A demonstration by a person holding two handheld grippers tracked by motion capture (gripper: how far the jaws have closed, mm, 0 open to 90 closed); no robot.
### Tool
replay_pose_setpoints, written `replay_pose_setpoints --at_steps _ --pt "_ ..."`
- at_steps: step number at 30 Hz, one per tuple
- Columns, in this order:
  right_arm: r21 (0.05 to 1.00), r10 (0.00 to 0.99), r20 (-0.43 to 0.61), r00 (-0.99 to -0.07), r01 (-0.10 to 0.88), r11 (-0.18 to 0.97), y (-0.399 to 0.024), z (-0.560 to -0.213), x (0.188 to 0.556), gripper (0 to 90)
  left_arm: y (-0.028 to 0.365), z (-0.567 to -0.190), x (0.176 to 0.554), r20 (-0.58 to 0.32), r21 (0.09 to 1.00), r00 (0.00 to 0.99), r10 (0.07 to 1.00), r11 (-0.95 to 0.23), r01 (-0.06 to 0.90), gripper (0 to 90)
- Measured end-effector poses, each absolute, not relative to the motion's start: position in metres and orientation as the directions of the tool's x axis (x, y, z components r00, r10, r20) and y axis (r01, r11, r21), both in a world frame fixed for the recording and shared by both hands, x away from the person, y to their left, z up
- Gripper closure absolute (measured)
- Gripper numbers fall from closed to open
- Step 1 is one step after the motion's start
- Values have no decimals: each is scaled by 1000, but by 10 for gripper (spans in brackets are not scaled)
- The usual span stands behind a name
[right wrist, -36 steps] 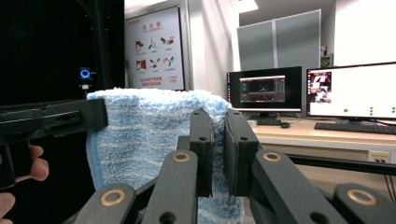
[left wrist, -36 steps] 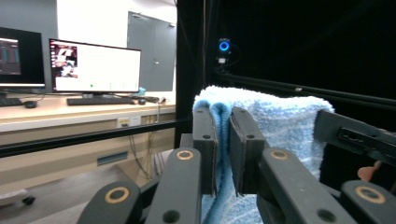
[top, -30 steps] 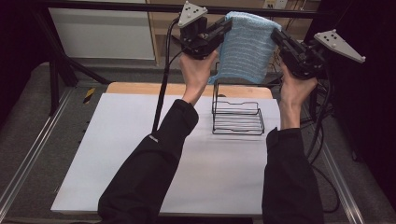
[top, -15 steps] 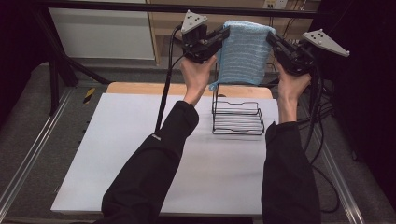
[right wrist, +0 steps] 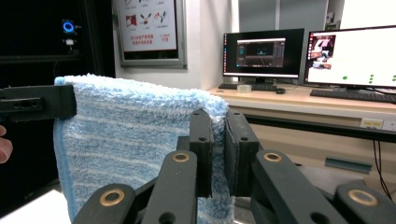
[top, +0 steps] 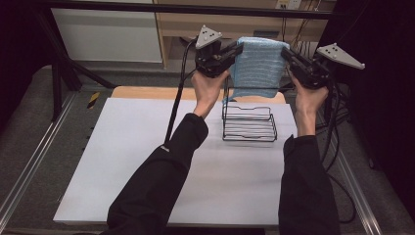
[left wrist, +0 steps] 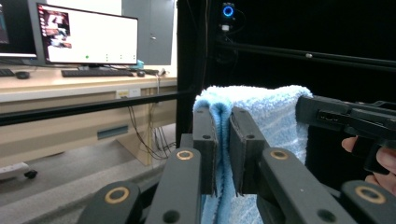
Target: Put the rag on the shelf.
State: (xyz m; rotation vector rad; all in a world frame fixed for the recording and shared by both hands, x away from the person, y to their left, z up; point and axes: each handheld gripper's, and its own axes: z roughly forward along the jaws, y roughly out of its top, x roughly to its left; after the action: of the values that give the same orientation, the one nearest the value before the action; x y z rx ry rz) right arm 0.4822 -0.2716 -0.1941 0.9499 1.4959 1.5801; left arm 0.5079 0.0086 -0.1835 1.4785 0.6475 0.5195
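Observation:
A folded light-blue striped towel (top: 258, 66) hangs stretched between my two grippers, above a black wire rack (top: 248, 122) on the white table top (top: 127, 161). My left gripper (top: 238, 49) is shut on the towel's upper left corner. In the left gripper view its jaws pinch the folded towel edge (left wrist: 223, 121). My right gripper (top: 285, 53) is shut on the upper right corner. The right gripper view shows the towel (right wrist: 135, 140) spreading left from its jaws toward the other gripper (right wrist: 37, 102). The towel's lower edge hangs just behind the rack's upright back.
The rack stands at the table's far right part, near a wooden strip (top: 147, 92) along the back edge. Black frame bars (top: 63, 73) rise at the far left. Cables (top: 337, 147) trail down at the right. Desks with monitors (right wrist: 350, 51) lie beyond the table.
Both grippers have come down with the towel, and its lower edge now hangs closer to the wire rack.

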Motion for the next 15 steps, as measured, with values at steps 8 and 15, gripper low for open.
replay_pose_setpoints --at_steps 8,15 --pt "1000 893 19 -450 10 -16 -278 -211 470 827 7 -199 502 -60 996 754 654 -8 86 816" --pt "999 891 29 -454 50 -6 -282 -225 465 825 6 -211 498 -61 993 769 636 -43 114 816"
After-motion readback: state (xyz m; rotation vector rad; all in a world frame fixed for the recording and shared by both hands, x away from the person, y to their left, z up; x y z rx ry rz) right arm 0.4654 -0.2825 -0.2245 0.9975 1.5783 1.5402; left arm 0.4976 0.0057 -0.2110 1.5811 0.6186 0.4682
